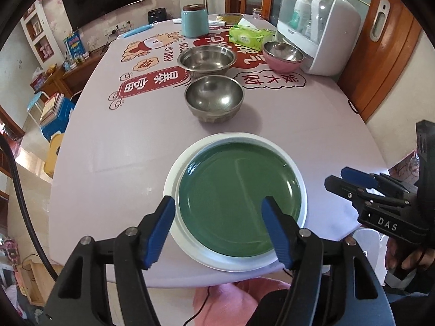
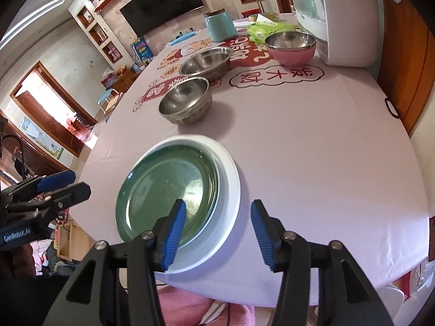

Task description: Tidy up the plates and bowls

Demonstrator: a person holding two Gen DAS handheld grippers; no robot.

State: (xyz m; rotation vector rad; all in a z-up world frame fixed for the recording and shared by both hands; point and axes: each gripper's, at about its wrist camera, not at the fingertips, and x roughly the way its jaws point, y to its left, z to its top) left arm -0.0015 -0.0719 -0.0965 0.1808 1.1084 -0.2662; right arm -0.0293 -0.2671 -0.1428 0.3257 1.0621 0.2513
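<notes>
Left wrist view: the left gripper (image 1: 218,221) is spread open and empty, hovering above the near rim of the green plate (image 1: 239,202), which lies nested inside a white plate (image 1: 174,182) at the near edge of the surface (image 1: 108,163). Beyond the green plate stands a steel bowl (image 1: 214,99), behind that a wider steel basin (image 1: 207,59), and to the basin's right a pink bowl (image 1: 282,56) beside a white cabinet (image 1: 337,35). The right gripper (image 1: 342,179) shows right of the green plate, off the surface edge; whether its jaws are open cannot be told here.

Right wrist view: the right gripper (image 2: 217,235) is open, holding nothing, one finger above the green plate (image 2: 163,193) and the other outside the white plate (image 2: 231,190). The steel bowl (image 2: 186,100), basin (image 2: 206,62) and pink bowl (image 2: 291,47) stand beyond the green plate. The left gripper (image 2: 70,183) appears left of it.
</notes>
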